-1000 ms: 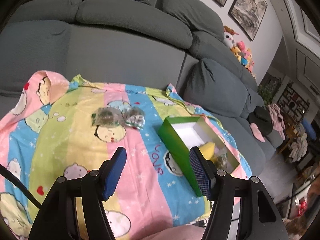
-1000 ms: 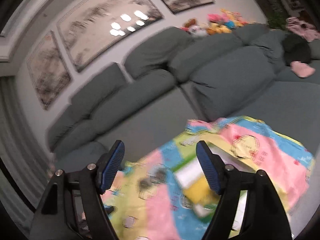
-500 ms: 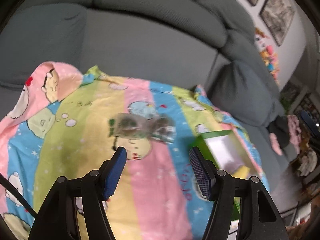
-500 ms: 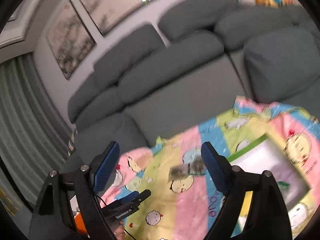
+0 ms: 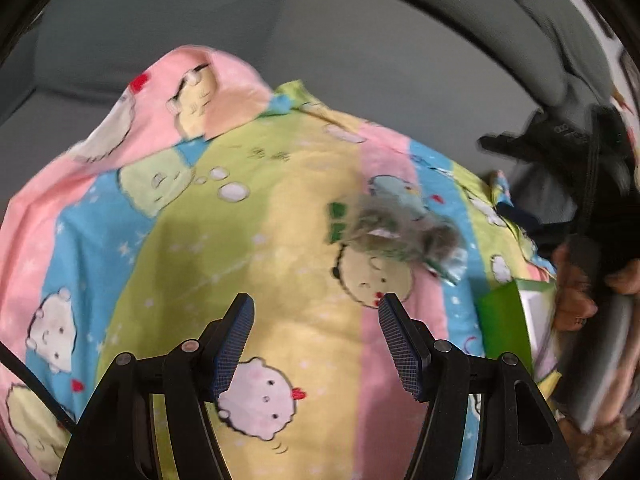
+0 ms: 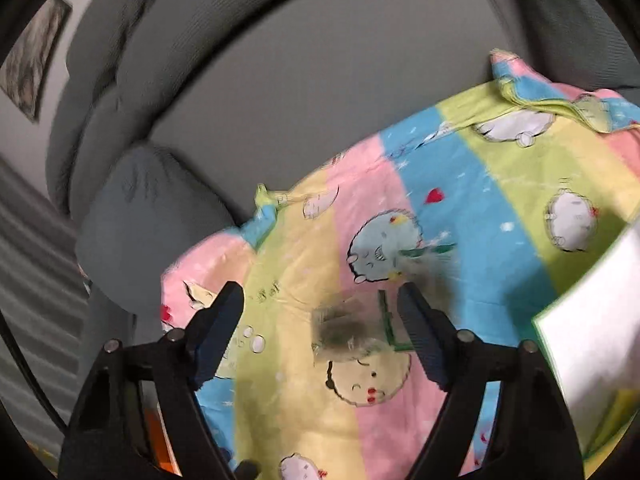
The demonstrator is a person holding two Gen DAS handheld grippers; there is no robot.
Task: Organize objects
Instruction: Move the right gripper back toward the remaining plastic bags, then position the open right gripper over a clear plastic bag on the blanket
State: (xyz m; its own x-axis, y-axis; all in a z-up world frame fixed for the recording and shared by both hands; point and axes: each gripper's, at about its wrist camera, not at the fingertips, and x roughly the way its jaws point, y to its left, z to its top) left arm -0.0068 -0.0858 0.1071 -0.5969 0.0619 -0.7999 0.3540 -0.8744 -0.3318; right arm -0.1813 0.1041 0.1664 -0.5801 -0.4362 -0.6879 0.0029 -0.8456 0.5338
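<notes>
Two clear packets with dark contents and green print lie side by side on a striped cartoon blanket (image 5: 280, 240); in the left wrist view they (image 5: 396, 236) are blurred, ahead and right of my open, empty left gripper (image 5: 314, 316). In the right wrist view one packet (image 6: 348, 332) lies between and just beyond the tips of my open, empty right gripper (image 6: 320, 300); the other (image 6: 428, 260) lies further off. A green box with a white inside (image 5: 506, 332) stands at the right; its white wall (image 6: 592, 320) fills the right edge of the right wrist view.
The blanket (image 6: 500, 180) is spread over a grey sofa seat (image 5: 360, 60) with grey cushions (image 6: 148, 200) behind. The right gripper's black body and the hand holding it (image 5: 588, 280) show at the right edge of the left wrist view.
Both grippers have swung down and closer to the blanket. The packets now sit nearer in both views, and the box has slid to the right edge. Both stay open.
</notes>
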